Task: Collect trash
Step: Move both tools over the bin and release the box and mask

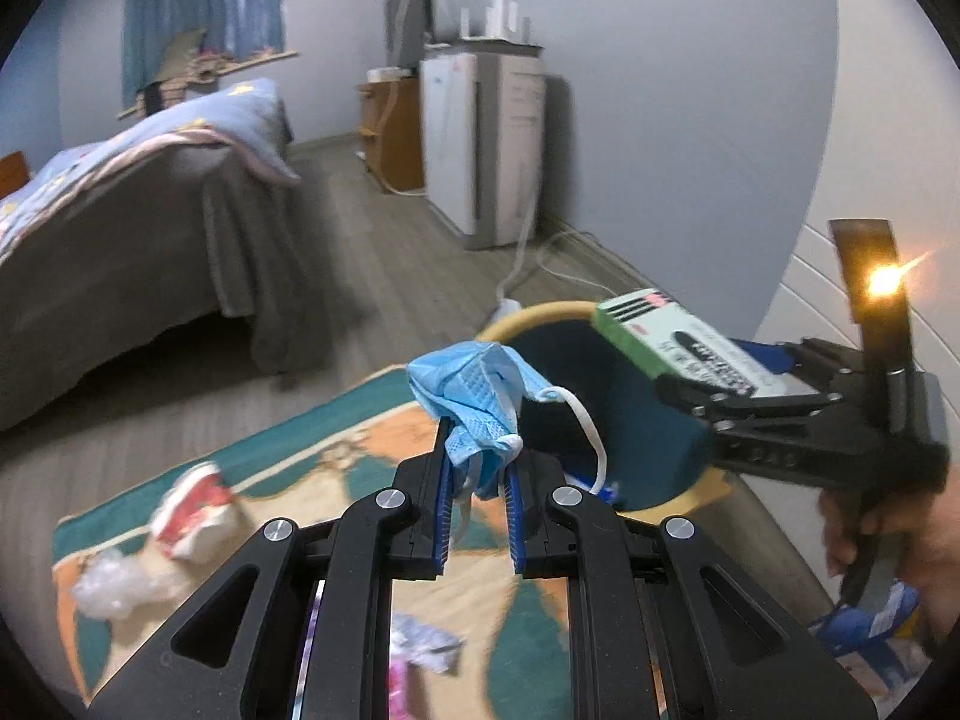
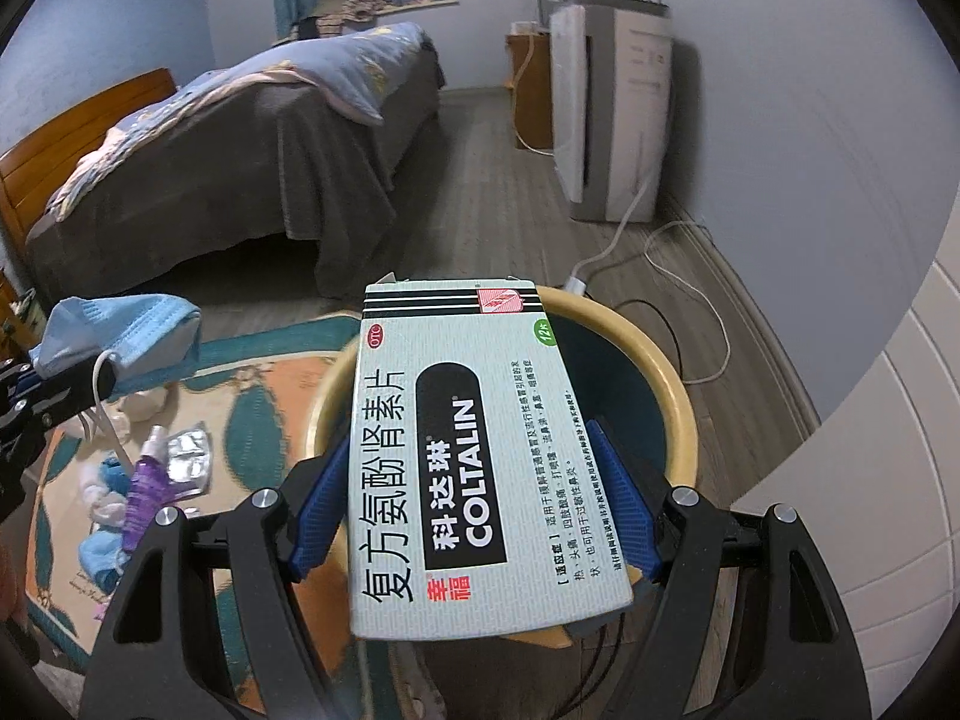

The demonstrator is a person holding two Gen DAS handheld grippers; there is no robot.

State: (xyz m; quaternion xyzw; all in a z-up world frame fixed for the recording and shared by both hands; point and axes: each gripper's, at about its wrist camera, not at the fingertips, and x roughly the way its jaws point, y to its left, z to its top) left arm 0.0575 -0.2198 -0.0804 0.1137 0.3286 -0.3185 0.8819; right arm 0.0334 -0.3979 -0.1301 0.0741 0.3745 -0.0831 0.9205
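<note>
Bin (image 2: 681, 414): I see it on the floor, touching the rug's (image 2: 264, 384) right edge.
Box (image 2: 468, 450): I hold it over the bin.
Mask (image 1: 474, 396): left of the bin, above the rug.
Bed (image 2: 240, 150): behind the bin.

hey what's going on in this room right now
A person is tidying up with two handheld claws. The left claw grips a crumpled blue face mask; the right claw holds a Coltalin medicine box over the yellow-rimmed bin. More litter lies on the patterned rug.
</note>
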